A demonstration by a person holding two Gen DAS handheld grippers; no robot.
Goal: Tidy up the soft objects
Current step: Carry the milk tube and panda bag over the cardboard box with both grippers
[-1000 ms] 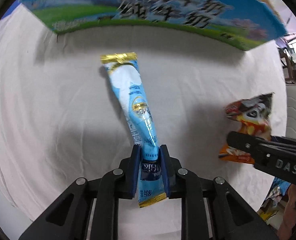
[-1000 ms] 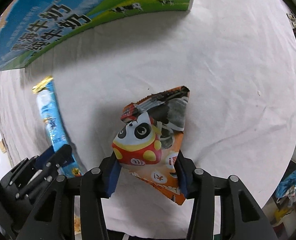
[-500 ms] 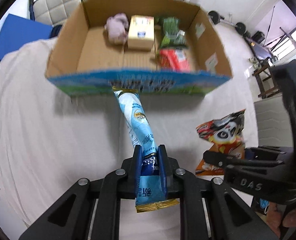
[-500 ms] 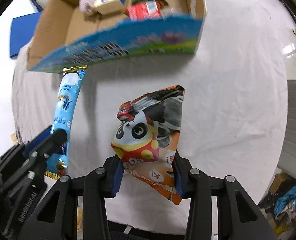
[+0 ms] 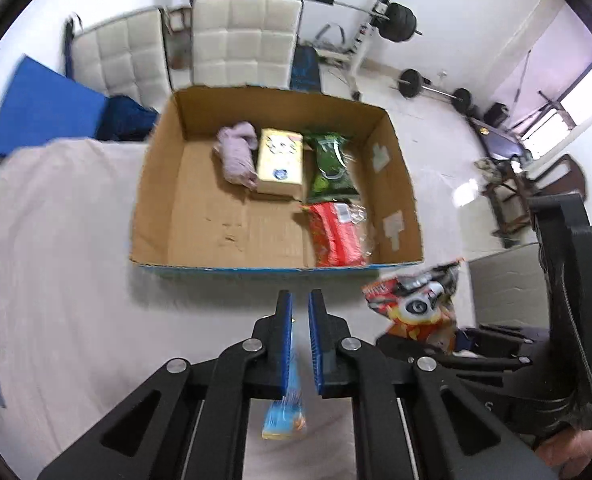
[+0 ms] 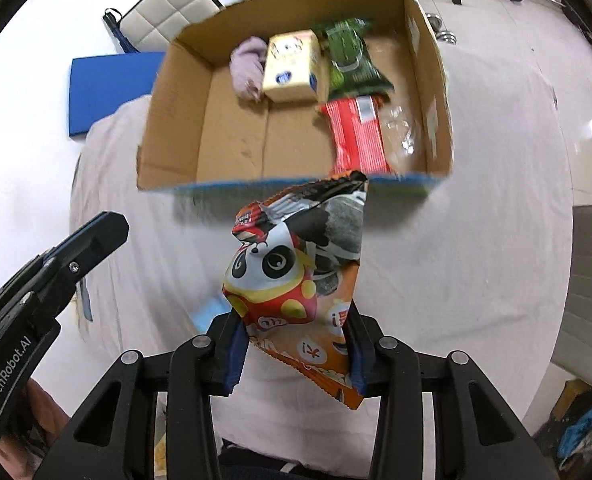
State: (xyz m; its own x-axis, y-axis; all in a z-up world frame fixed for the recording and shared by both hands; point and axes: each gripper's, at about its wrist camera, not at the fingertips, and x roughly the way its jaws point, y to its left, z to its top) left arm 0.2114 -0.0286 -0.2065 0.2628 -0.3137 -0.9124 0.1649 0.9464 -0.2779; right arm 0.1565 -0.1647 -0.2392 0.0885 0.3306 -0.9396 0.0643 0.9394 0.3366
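My left gripper is raised in front of the open cardboard box. Its jaws stand narrowly apart and the blue tube pouch hangs blurred below them, only its lower end showing; whether it is still pinched is unclear. My right gripper is shut on the orange panda snack bag, held in the air before the box. The bag also shows in the left wrist view. In the box lie a purple cloth, a yellow tissue pack, a green pack and a red pack.
The box stands on a table under a white cloth. Beyond it are two white quilted chairs, a blue mat and gym weights. The left gripper's body shows at the left of the right wrist view.
Both grippers rose from the table and now look down into the box. The blue tube, earlier sticking forward from the left jaws, now hangs below them. The panda bag stays gripped.
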